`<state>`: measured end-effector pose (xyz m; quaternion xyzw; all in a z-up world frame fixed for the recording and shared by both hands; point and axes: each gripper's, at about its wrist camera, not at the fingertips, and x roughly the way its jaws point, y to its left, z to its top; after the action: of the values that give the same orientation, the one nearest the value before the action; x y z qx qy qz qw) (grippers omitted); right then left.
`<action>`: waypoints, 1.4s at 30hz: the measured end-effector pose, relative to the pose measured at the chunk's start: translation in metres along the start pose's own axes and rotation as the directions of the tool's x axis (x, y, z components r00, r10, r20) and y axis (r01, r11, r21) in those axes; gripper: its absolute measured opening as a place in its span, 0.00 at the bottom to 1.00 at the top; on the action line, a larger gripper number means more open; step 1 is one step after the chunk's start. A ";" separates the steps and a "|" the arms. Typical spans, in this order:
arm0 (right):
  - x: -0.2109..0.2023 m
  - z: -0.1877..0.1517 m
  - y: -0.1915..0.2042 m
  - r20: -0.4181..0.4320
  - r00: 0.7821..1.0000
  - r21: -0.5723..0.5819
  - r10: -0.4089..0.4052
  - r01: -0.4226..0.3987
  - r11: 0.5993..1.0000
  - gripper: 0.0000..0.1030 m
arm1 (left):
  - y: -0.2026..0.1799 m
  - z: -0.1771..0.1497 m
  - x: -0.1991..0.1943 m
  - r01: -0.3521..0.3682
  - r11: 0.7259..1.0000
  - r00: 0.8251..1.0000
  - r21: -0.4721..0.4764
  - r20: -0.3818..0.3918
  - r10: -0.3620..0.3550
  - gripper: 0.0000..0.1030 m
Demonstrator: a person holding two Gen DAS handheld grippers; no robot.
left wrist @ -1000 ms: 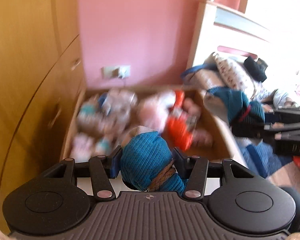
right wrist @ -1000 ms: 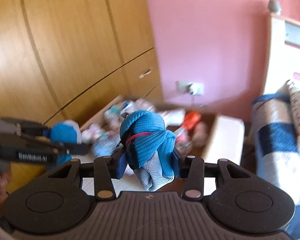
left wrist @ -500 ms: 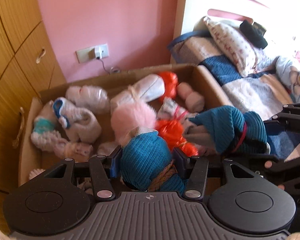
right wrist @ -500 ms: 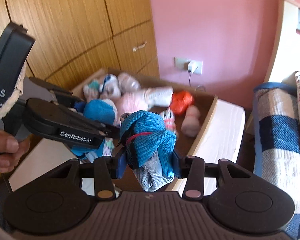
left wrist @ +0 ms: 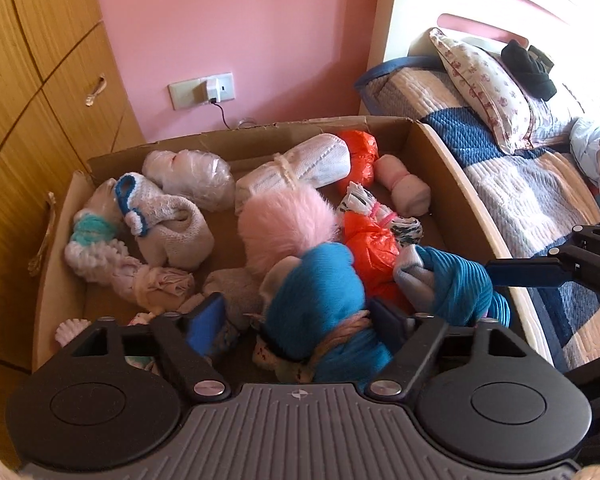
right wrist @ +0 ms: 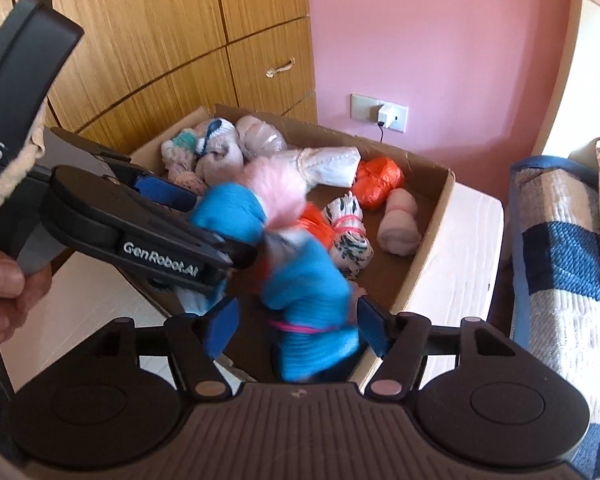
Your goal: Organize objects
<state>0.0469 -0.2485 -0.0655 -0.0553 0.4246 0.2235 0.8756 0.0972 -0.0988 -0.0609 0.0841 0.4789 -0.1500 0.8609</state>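
Observation:
A cardboard box point(left wrist: 260, 136) holds several rolled sock bundles. It also shows in the right wrist view point(right wrist: 440, 200). My left gripper point(left wrist: 296, 320) is open over the box's near side; a blue sock bundle tied with cord point(left wrist: 320, 300) lies between its spread fingers, against the right one. My right gripper point(right wrist: 296, 324) is open too; a blurred blue sock bundle with a pink band point(right wrist: 312, 308) sits loose between its fingers, above the box. That bundle shows at the right in the left wrist view point(left wrist: 456, 288).
A fluffy pink ball point(left wrist: 288, 224), orange bags point(left wrist: 360, 152) and white bundles point(left wrist: 168, 224) fill the box. Wooden wardrobe drawers point(left wrist: 40, 120) stand left, a pink wall with a socket point(left wrist: 202, 90) behind, a quilted bed point(left wrist: 520, 184) right.
Both grippers have opened and let go of their blue sock bundles over the box. Both moved down closer to the box.

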 end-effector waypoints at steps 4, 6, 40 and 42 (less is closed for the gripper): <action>-0.011 0.003 0.006 0.013 1.000 -0.008 -0.002 0.002 1.000 0.68 | 0.002 -0.001 -0.015 -0.005 0.999 1.000 -0.032 0.023 0.006 0.92; -0.014 0.005 0.010 0.009 1.000 -0.011 -0.004 0.004 1.000 0.72 | 0.006 0.000 -0.022 -0.012 0.998 1.000 -0.068 0.018 0.013 1.00; -0.047 0.008 0.076 -0.041 0.999 0.179 -0.016 0.023 0.984 0.99 | 0.036 -0.018 -0.131 -0.128 0.968 0.975 -0.218 0.148 0.163 1.00; -0.047 0.006 0.077 -0.042 0.999 0.184 -0.015 0.023 0.983 0.99 | 0.036 -0.018 -0.129 -0.148 0.963 0.975 -0.226 0.129 0.180 1.00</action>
<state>-0.0078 -0.1942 -0.0185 0.0178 0.4604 0.1737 0.8704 0.0306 -0.0367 0.0391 0.0186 0.4180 -0.0311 0.9077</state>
